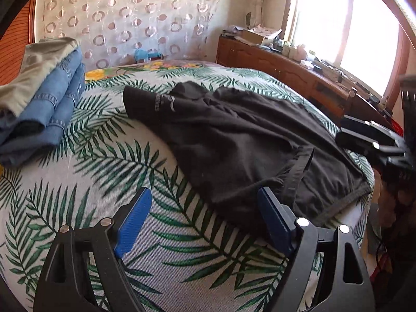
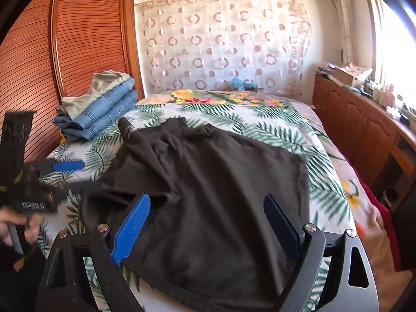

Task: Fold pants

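Observation:
Black pants (image 1: pixel 234 135) (image 2: pixel 221 182) lie crumpled and partly folded on the palm-leaf bedspread (image 1: pixel 104 156) (image 2: pixel 299 130). In the left wrist view my left gripper (image 1: pixel 204 195) is open; it hovers over the near left edge of the pants with nothing between its blue pads (image 1: pixel 135 221). The right wrist view has my right gripper (image 2: pixel 208 200) open above the near end of the pants, fabric below it but not clamped. Each gripper also shows in the other's view: the right gripper (image 1: pixel 364 140) at the far right, the left gripper (image 2: pixel 72 176) at the left.
A stack of folded jeans under a grey-green garment (image 1: pixel 39 104) (image 2: pixel 104 109) sits at the bed's far left corner. A wooden cabinet (image 1: pixel 286 70) (image 2: pixel 351 119) with clutter lines the window side. A louvred wooden door (image 2: pixel 78 39) stands behind the stack. A person's hand (image 2: pixel 15 221) holds the left gripper.

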Demonstrator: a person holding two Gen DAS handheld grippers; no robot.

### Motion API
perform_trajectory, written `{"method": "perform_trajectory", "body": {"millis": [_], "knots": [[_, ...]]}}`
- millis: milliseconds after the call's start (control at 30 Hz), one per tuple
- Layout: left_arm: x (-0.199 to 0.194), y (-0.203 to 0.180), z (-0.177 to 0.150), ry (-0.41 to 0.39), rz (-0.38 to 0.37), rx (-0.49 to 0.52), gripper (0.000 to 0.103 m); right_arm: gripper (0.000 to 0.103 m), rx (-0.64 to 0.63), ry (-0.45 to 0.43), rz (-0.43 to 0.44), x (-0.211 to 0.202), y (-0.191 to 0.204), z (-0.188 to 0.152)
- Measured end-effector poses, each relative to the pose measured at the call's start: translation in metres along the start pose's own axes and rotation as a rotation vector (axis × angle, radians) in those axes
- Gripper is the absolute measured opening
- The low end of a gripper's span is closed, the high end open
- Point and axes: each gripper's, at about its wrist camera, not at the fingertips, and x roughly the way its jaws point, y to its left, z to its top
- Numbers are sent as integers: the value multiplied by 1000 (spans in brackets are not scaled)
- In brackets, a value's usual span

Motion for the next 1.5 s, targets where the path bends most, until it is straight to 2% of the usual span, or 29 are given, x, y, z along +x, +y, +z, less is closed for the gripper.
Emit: {"method": "perform_trajectory", "body": {"millis": [233,467,567,800,900,967,1133,1500], "knots": [[-4,4,-6,7,-2,-17,84,74,9,35,44,24,5,7],[-6,4,-12,-13,13,-8,84,52,9,122,78,50,8,1],[-5,4,-12,-20,21,-2,84,47,17,147,93,56,8,1],[-5,4,-13,-27,30,7,84,46,28,170,108,62,18,5],[-5,4,-13,-28,32,8,84,38,23,177,123,60,20,5],[-5,4,-13,-28,30,6,84,28,21,177,135,59,22,3],[-8,9,-12,-41,17,-38,84,8,6,141,157,51,25,4],[-27,7,-1,-103,-2,-68,84,5,-22,-29,129,-6,19,6]]}}
